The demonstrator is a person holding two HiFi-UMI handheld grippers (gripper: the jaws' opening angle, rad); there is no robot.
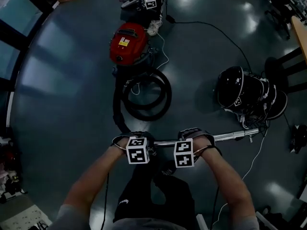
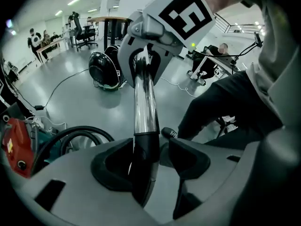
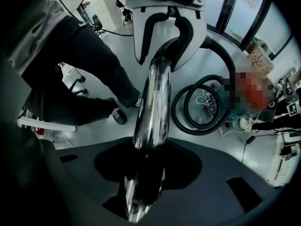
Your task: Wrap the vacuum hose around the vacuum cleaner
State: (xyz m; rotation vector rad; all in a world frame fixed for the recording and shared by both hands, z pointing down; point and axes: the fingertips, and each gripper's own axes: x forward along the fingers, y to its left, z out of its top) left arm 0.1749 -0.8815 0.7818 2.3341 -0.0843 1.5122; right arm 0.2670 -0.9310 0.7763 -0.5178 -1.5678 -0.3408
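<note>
Wand point(image 1: 230, 136) pinched at two spots, hose point(image 1: 168, 92) coiled on the floor point(image 1: 72, 80).
Head view: left claw point(image 1: 136, 139) and right claw point(image 1: 194, 134) clamp the level wand; the hose lies beyond, beside the vacuum cleaner point(image 1: 128, 43). Left gripper view: claw grips the black cuff. Right gripper view: claw grips the chrome tube.

The left tongs point(image 2: 153, 161) hide the near end of the metal tube point(image 2: 145, 105) and part of the hose coil point(image 2: 75, 132); the picture's edge cuts the vacuum cleaner point(image 2: 13, 147).

Black domed machine point(image 1: 232, 87) on glossy grey floor point(image 1: 67, 90); office chair point(image 2: 86, 32) beside a table point(image 2: 110, 19)
</note>
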